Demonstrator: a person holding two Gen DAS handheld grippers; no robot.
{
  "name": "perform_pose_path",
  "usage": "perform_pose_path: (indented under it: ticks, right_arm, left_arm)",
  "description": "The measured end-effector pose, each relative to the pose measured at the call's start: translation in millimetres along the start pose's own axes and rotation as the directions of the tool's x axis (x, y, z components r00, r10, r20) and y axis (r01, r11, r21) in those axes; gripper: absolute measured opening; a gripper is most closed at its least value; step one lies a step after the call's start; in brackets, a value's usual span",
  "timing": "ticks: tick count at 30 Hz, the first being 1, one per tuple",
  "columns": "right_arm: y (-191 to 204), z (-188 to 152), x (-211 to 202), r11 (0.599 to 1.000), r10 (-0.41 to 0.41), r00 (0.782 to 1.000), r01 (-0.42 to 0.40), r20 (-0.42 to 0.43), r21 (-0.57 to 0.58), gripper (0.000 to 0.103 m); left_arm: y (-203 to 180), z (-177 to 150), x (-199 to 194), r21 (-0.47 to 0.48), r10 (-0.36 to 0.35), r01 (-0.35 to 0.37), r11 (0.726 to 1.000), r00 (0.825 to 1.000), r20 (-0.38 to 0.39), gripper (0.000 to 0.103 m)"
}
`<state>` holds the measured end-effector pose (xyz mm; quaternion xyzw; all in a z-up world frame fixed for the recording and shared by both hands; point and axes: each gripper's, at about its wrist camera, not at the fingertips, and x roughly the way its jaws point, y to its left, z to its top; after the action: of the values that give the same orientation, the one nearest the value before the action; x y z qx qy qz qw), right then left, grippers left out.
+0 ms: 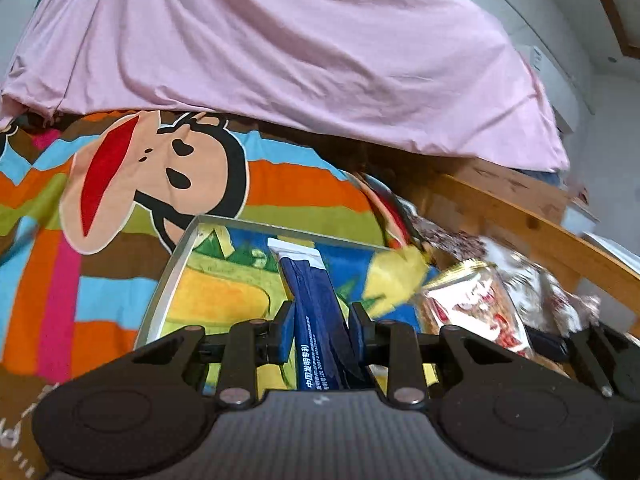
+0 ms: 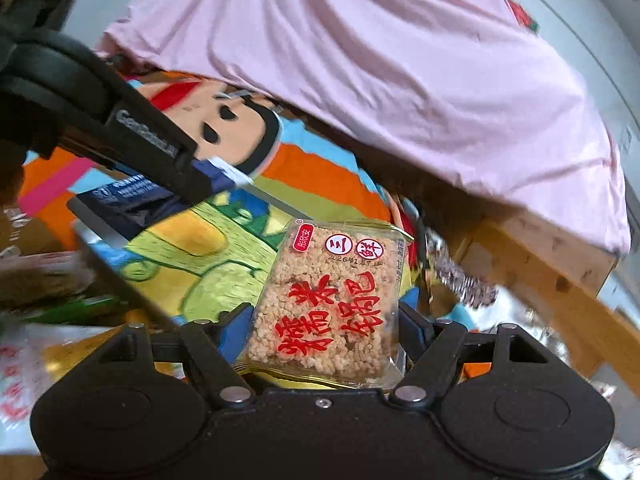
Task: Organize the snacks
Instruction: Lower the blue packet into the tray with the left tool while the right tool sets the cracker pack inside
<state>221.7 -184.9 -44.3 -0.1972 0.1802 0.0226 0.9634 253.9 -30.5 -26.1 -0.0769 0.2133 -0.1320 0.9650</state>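
At lower centre of the left wrist view, left hand-held gripper (image 1: 322, 330) clamped on a slim dark blue sachet (image 1: 316, 300), long axis running away from the camera toward upper centre, white sealed end farthest out. Held above a grey-rimmed tray (image 1: 176, 264) with a colourful printed bottom, resting on a striped cartoon bedsheet (image 1: 120, 184). At lower centre of the right wrist view, right hand-held gripper (image 2: 324, 332) clamped on a clear square rice-cracker packet (image 2: 332, 300) with red characters, lying flat between the pads, top edge pointing away and leaning slightly right, over the tray's right part. Loose snack packets (image 1: 532, 284) blurred at right, near a wooden bed frame (image 1: 520, 216). Pink cloth (image 1: 300, 48) across the top.
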Motion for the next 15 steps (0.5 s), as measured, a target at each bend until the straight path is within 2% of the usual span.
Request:
perform_pose_path:
  ticks: [4, 9, 15]
  right_arm:
    - [-7, 4, 35, 0.997, 0.002, 0.999, 0.002, -0.050, 0.075, 0.076]
    - [-9, 5, 69, 0.994, 0.005, 0.996, 0.005, -0.094, 0.108, 0.076]
    - [-18, -7, 101, 0.973, 0.047, 0.974, 0.005, -0.220, 0.232, 0.076]
  left_arm:
    - [9, -2, 35, -0.032, 0.002, -0.001, 0.999, 1.000, 0.015, 0.031]
    - [24, -9, 72, -0.100, -0.025, 0.022, 0.995, 0.999, -0.032, 0.031]
    - [33, -25, 98, -0.115, 0.026, -0.035, 0.993, 0.997, -0.079, 0.031]
